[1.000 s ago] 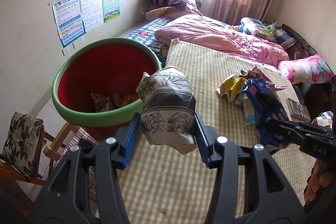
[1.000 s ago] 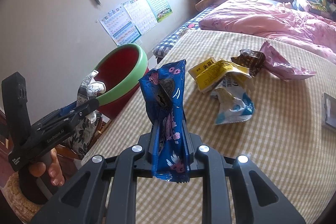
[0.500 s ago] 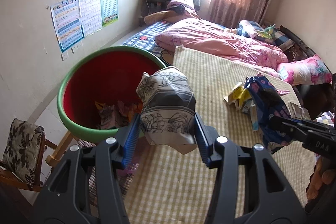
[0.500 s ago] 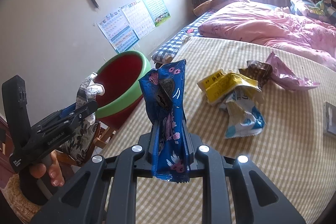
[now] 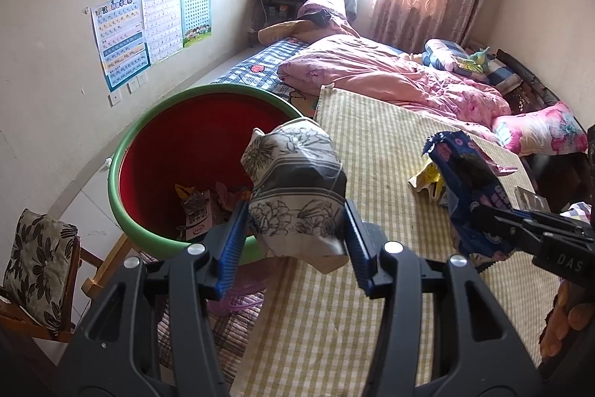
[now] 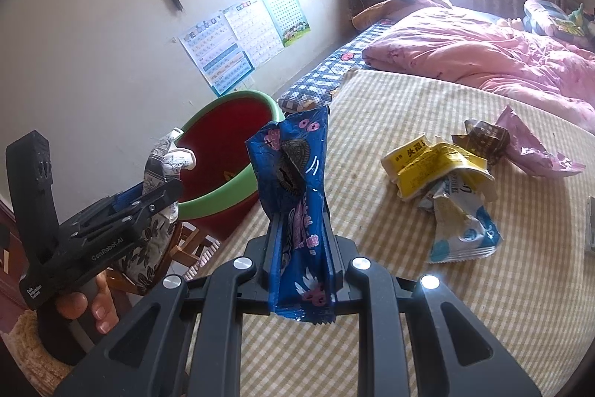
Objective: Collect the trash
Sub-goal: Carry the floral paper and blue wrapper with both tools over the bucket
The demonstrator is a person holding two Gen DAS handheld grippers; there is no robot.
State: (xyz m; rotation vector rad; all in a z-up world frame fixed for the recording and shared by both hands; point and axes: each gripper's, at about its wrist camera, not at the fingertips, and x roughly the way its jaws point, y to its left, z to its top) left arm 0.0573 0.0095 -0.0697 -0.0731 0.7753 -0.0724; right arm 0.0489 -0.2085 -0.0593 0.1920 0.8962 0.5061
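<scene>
1. We hold two tools above a checked mat (image 6: 372, 122) spread on the bed, both pointing down at a slant.
2. Our left tool (image 5: 295, 241) is clenched on a crumpled floral bag (image 5: 297, 189); its blue pads press the bag's lower sides, and the bag stands up between them. In the right wrist view the same tool (image 6: 141, 200) shows at the left edge, with fingers of the left hand (image 6: 85, 307) wrapped round its grip.
3. Our right tool (image 6: 299, 255) is clamped tight on a blue biscuit wrapper (image 6: 297, 196), which stands upright from the narrow jaws. In the left wrist view this tool (image 5: 483, 218) reaches in from the right with the wrapper (image 5: 468, 189) rising from its tip.
4. A red tub (image 5: 208, 96) with a green rim sits just beside the mat's edge, in front of and left of the floral bag. Several wrappers (image 5: 200, 211) lie in its bottom.
5. More trash lies on the mat, well apart from the tub: a yellow packet (image 6: 427, 163), a white and blue packet (image 6: 461, 229), a brown wrapper (image 6: 487, 136) and a pink wrapper (image 6: 528, 148), bunched together and touching.
6. A pink quilt (image 5: 390, 77) lies on the bed beyond the mat. Posters (image 5: 148, 25) hang on the wall behind the tub.
</scene>
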